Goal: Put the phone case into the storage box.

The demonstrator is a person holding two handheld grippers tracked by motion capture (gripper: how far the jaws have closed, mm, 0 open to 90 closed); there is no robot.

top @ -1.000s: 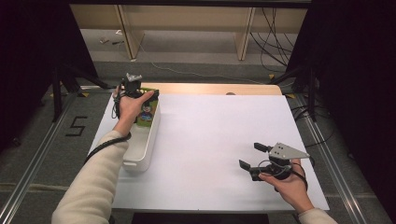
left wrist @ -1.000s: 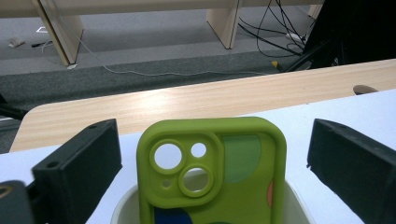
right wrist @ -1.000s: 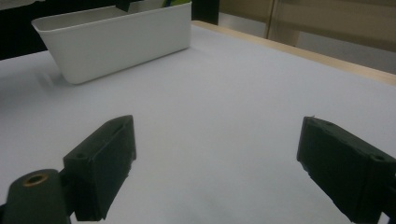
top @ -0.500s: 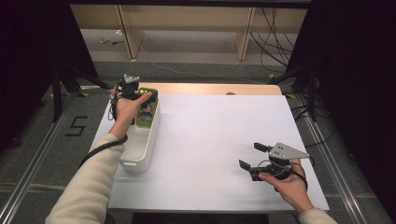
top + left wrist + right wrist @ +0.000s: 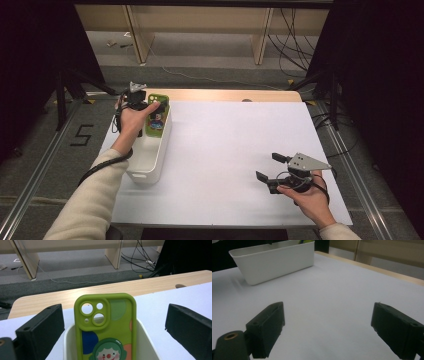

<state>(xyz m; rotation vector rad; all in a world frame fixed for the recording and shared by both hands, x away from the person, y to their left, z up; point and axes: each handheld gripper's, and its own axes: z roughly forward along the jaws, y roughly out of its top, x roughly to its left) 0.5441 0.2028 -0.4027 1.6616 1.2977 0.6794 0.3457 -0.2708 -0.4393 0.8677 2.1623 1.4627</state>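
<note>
A: Where was the green phone case [image 5: 106, 327] when you paused?

B: It stood upright at the far end of the white bin [image 5: 150, 152], leaning on the end wall with its camera cut-outs at the top. Your left gripper [image 5: 136, 97] hung just over it, jaws spread wide on either side and touching nothing.

A: And the other hand?

B: Your right gripper [image 5: 272, 170] hovered low over the white table [image 5: 220, 145], well apart from the bin, its jaws released and empty too.

A: What could have gone wrong from there, do you think?

B: I judged the case the weak point. It looked like soft, rubbery moulding with rounded corners and a raised lens ring, and it balanced on its short edge. A brush from one jaw could have tipped it flat into the bin. Had you closed on it off-centre, the flexible shell might have bowed and slipped out.

A: The bin itself?

B: It looked like smooth, thin plastic, light, with rounded corners and a flared rim, sitting on a matte sheet. A knock on the rim could have slid it toward the near table edge.
</note>
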